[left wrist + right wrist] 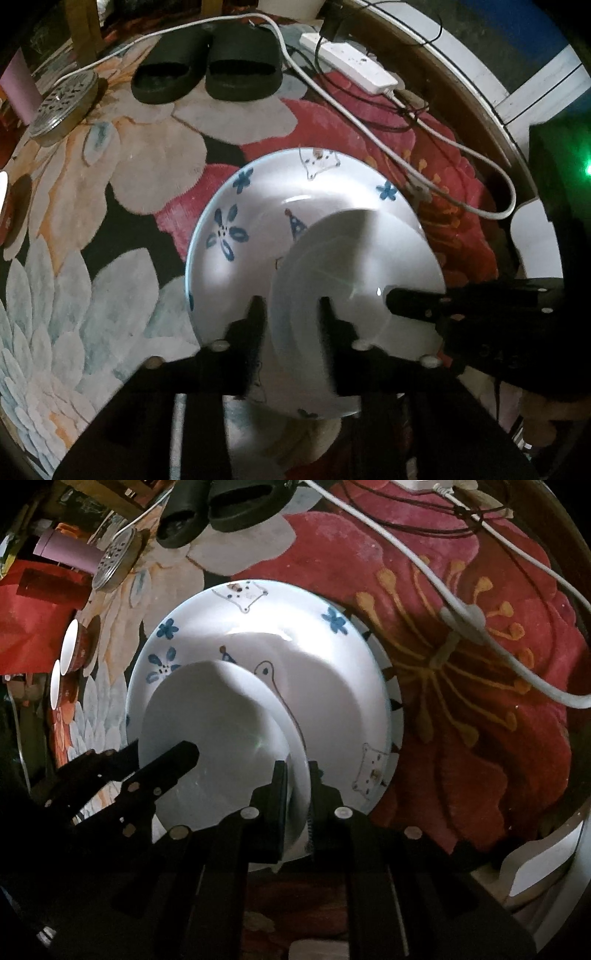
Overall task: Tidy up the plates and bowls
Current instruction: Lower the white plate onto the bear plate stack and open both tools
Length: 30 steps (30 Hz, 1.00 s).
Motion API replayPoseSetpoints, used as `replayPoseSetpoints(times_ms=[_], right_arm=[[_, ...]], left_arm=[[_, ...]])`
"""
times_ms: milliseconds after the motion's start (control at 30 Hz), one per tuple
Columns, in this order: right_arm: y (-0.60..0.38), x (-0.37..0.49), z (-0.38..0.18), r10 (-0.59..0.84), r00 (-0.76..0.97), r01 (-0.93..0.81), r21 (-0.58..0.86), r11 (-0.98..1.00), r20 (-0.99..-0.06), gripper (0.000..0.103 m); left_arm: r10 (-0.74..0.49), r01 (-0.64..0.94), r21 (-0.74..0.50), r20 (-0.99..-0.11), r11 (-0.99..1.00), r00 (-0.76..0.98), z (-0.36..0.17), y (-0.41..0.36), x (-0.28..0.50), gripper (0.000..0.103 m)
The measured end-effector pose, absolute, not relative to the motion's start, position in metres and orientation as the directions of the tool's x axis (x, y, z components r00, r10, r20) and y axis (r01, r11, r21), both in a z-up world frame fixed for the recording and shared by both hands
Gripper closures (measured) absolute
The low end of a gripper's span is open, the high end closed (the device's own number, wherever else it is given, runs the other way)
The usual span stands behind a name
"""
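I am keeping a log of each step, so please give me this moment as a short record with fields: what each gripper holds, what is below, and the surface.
left gripper: shut on rim of small white bowl
right gripper: shut on the opposite rim of the same bowl
below: large patterned bowl, blue flowers, on a plate with dark-marked rim
surface: floral carpet
nearby: black slippers, white power strip

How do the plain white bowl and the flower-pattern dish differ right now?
The plain white bowl is smaller and unpatterned; the patterned dish is wider, with blue flowers and cartoon drawings. The bowl sits above the dish, gripped at its rim by both the left tongs and right tongs; the dish is ungripped. Both are white and glossy.
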State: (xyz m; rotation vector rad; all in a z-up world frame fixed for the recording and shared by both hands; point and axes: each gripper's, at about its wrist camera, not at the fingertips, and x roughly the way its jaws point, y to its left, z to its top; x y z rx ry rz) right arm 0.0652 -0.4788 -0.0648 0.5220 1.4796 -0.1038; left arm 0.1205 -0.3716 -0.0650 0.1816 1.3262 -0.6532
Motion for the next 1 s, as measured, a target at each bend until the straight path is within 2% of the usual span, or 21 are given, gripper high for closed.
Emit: replayPoseSetpoints(times_ms=[67,233,267,300,333,367,400,633,800,1000], right_arm=[[-0.48,0.064,-0.064,0.245,0.102,0.381,0.265,0.886,-0.964,0.091],[-0.484,0.063,-0.062,0.245,0.084,0.404,0.258,0.877,-0.966,0.087],[-0.484,0.062,-0.059,0.236,0.084,0.407,0.25,0.879,-0.968,0.079],[-0.484,0.061,-0.056,0.228,0.092,0.408,0.246,0.879,-0.969,0.06],[-0.485,0.061,-0.053,0.219,0.101,0.408,0.242,0.881,-0.97,0.047],[-0.484,0.061,-0.05,0.208,0.113,0.405,0.236,0.883,-0.972,0.023],[-0.484,0.061,-0.046,0.203,0.127,0.4,0.237,0.885,-0.971,0.013],[-0.475,0.069,-0.026,0.125,0.181,0.367,0.185,0.912,-0.975,0.012],[-0.457,0.076,-0.026,0.103,0.175,0.342,0.158,0.926,-0.979,0.004],[-0.442,0.081,-0.03,0.092,0.158,0.327,0.14,0.934,-0.983,0.002]], left_arm=[[-0.357,0.528,-0.247,-0.927,0.812,0.117,-0.058,-0.369,0.121,0.031],[-0.385,0.516,-0.258,-0.91,0.817,0.154,-0.044,-0.359,0.123,0.024],[-0.385,0.512,-0.256,-0.908,0.82,0.162,-0.041,-0.356,0.124,0.024],[-0.385,0.508,-0.254,-0.907,0.823,0.17,-0.04,-0.353,0.124,0.023],[-0.384,0.506,-0.249,-0.906,0.826,0.181,-0.038,-0.349,0.125,0.019],[-0.384,0.503,-0.247,-0.904,0.828,0.188,-0.036,-0.346,0.125,0.007],[-0.386,0.501,-0.246,-0.902,0.83,0.196,-0.034,-0.343,0.125,0.002],[-0.353,0.462,-0.211,-0.903,0.861,0.246,-0.029,-0.316,0.128,0.001],[-0.336,0.434,-0.203,-0.907,0.878,0.255,-0.03,-0.297,0.13,0.001],[-0.316,0.396,-0.198,-0.913,0.897,0.258,-0.035,-0.273,0.131,0.001]])
